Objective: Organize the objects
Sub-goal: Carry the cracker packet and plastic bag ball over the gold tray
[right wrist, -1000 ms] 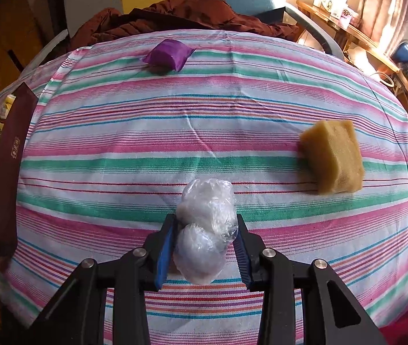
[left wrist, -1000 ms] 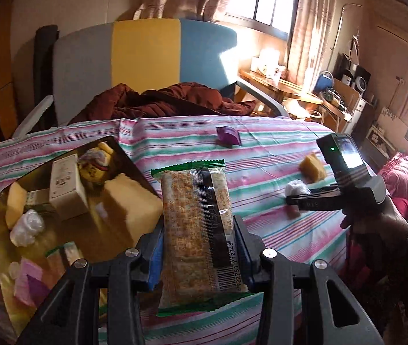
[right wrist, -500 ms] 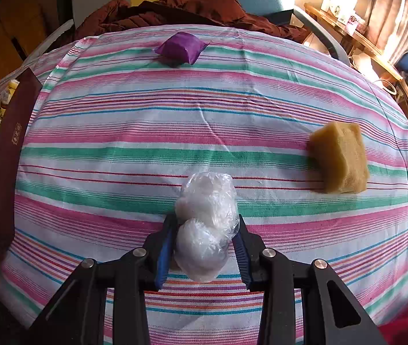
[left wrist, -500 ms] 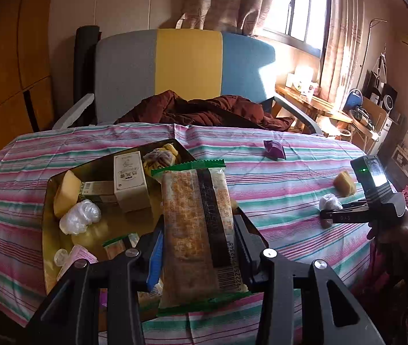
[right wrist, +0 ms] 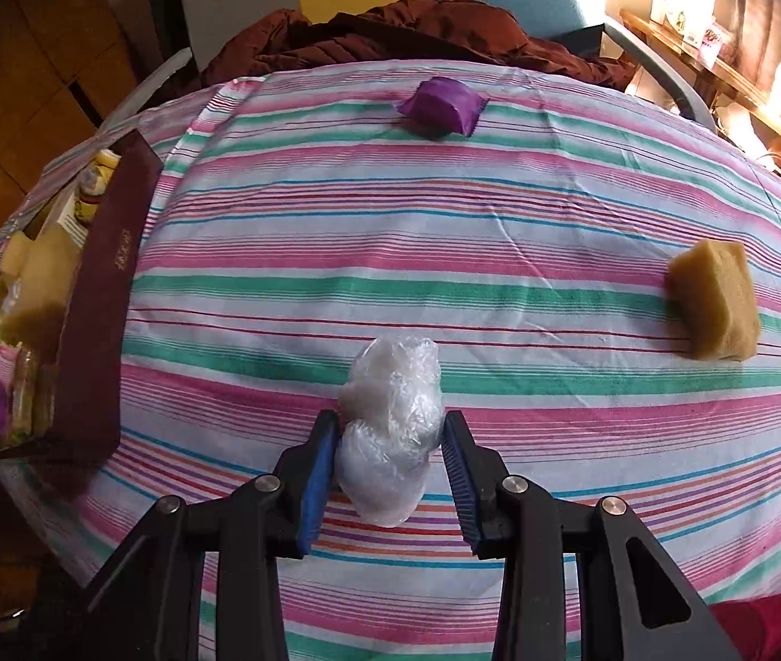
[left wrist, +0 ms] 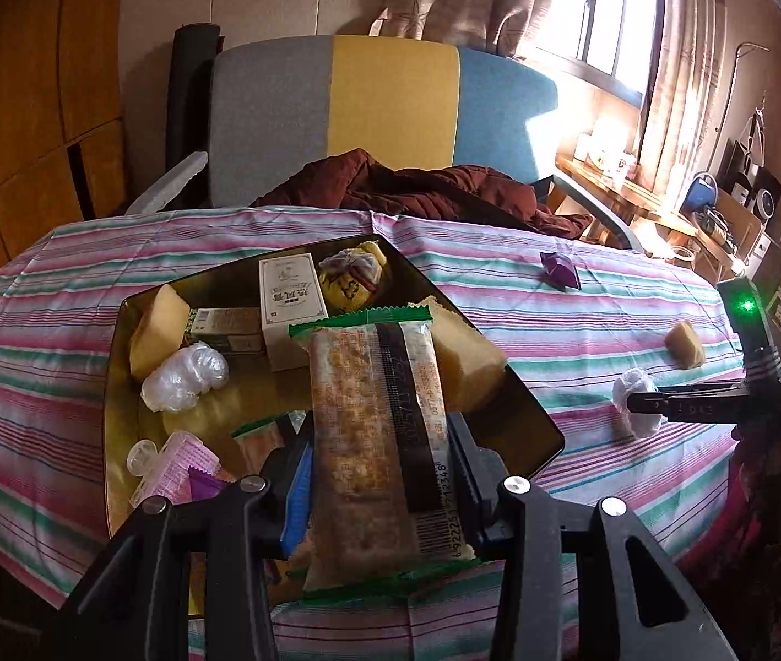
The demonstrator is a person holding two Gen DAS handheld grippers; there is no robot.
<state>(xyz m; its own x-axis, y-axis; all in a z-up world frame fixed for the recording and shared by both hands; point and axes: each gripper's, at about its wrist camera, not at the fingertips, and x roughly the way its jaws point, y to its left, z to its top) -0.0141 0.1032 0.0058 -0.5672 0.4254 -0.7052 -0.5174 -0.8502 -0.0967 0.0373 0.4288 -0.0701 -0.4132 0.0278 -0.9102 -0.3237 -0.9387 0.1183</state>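
My left gripper (left wrist: pixel 379 473) is shut on a long cracker packet (left wrist: pixel 374 429) with green ends and holds it above the near right part of the dark tray (left wrist: pixel 533 418). The tray holds yellow sponges, a white box, a plastic wad and several small packets. My right gripper (right wrist: pixel 390 457) is shut on a clear plastic wad (right wrist: pixel 390 429) just above the striped cloth; it also shows in the left wrist view (left wrist: pixel 635 399). A purple packet (right wrist: pixel 443 107) and a yellow sponge (right wrist: pixel 715 297) lie on the cloth.
The round table wears a striped cloth (right wrist: pixel 445 231). The tray's dark wall (right wrist: pixel 98 297) stands left of my right gripper. A chair (left wrist: pixel 390 115) with a maroon jacket (left wrist: pixel 423 187) is behind the table. A cluttered shelf (left wrist: pixel 666 209) is at the right.
My left gripper has risen and pulled back with the cracker packet, so more of the tray shows under it. My right gripper has lifted slightly with the plastic wad.
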